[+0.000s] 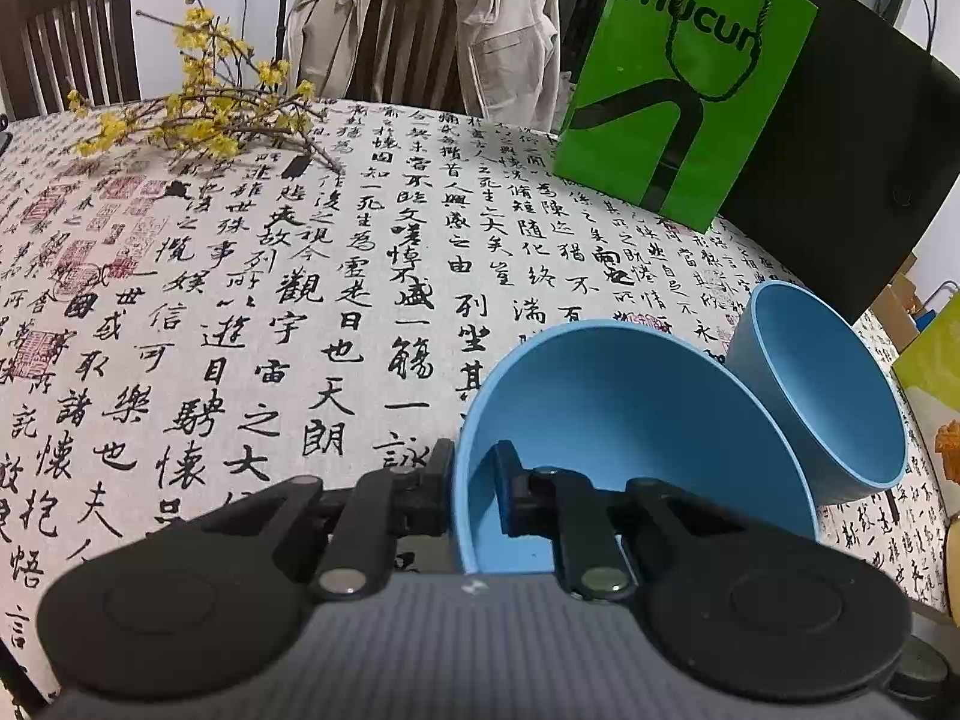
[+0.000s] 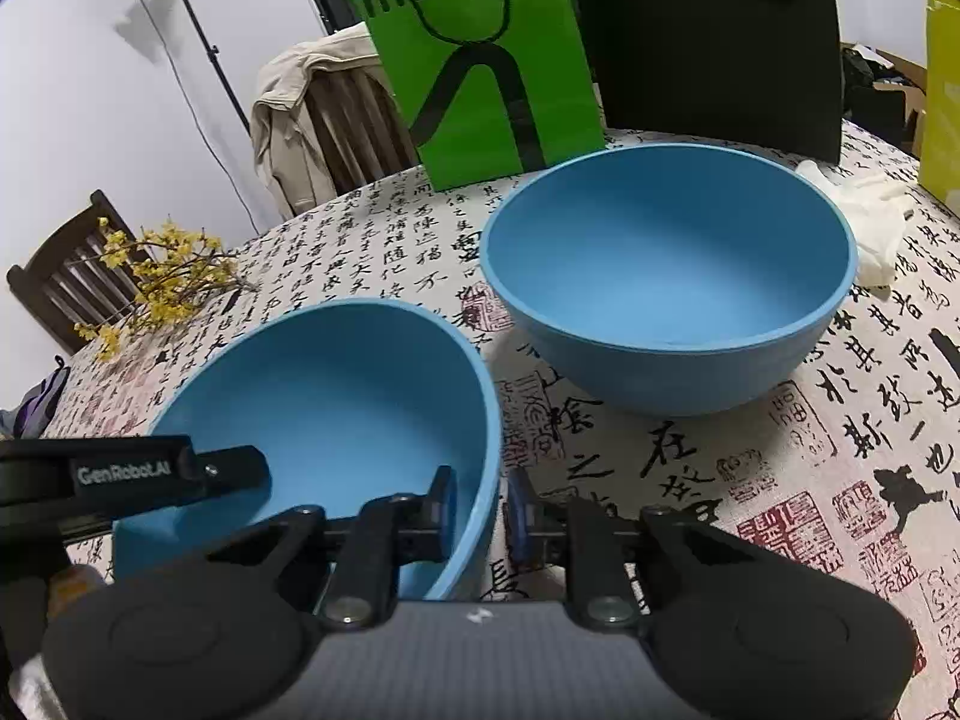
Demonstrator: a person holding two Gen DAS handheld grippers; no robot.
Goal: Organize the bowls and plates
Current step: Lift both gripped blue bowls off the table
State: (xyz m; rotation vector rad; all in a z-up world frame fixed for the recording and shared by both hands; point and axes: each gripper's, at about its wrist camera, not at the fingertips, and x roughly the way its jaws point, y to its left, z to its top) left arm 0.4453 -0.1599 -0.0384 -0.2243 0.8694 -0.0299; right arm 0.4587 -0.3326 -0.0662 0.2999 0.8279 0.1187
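Both grippers are clamped on the near blue bowl point(image 2: 336, 408), one on each side of it; the left gripper point(image 1: 474, 498) pinches the bowl's left wall, one finger outside and one inside; the right gripper point(image 2: 477, 516) pinches the right wall in the same way, the rim running up between its pads. The second blue bowl point(image 2: 669, 276) serves as the landmark; it stands upright on the calligraphy tablecloth point(image 2: 810, 420), and the near bowl lies just beside it on its near left, the two rims close but apart in the right wrist view.

The right wrist view alone shows the landmark bowl whole, with its hollow empty; behind it stands the green paper bag point(image 2: 480, 60), and just past its right side lies a crumpled white glove point(image 2: 864, 210); far to its left a sprig of yellow blossoms point(image 2: 156, 276) rests near the table edge; the left gripper's black arm also reaches in over the near bowl's left rim.

The left wrist view shows the landmark bowl only in part, at the right edge beyond the near bowl; it gives instead the broad bare stretch of cloth to the left, and a beige jacket point(image 1: 432, 24) draped on a chair behind the table.
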